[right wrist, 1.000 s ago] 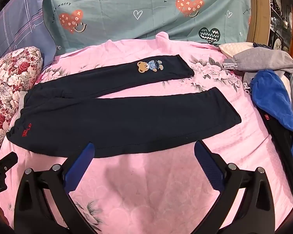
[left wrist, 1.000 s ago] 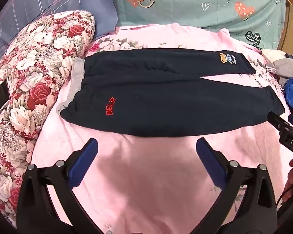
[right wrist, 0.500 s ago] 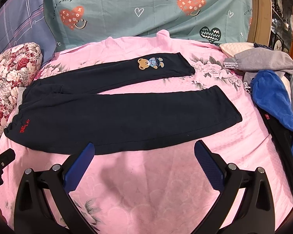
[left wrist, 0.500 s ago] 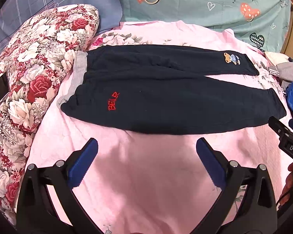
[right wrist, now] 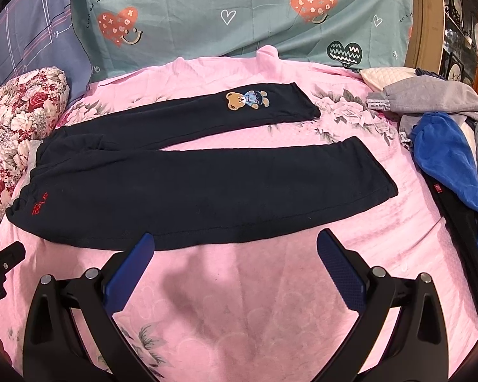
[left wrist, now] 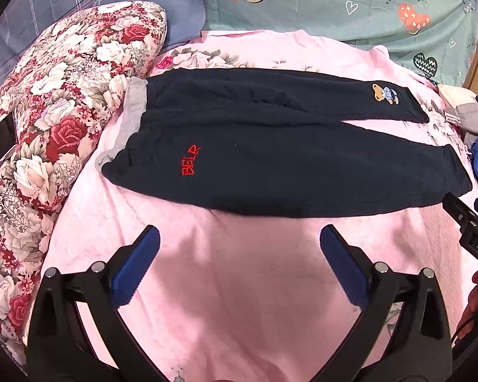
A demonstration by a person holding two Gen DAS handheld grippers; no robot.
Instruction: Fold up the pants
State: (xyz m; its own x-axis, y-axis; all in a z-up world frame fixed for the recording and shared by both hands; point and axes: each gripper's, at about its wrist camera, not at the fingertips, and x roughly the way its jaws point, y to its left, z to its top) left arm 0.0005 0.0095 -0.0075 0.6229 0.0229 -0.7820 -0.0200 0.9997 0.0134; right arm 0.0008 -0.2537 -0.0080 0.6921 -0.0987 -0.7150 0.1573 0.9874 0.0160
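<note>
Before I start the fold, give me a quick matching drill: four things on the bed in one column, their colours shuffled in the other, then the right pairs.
Things:
1. pants
2. BEAR lettering
3. waistband
4. blanket

Colours:
A. pink
B. grey
C. dark navy
D. red

Pairs: 1-C, 2-D, 3-B, 4-A

Both the left gripper and the right gripper hang open over the blanket, short of the pants.

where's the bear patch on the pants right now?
The bear patch sits near the cuff of the far leg of the pants, upper centre in the right wrist view, upper right in the left wrist view.
</note>
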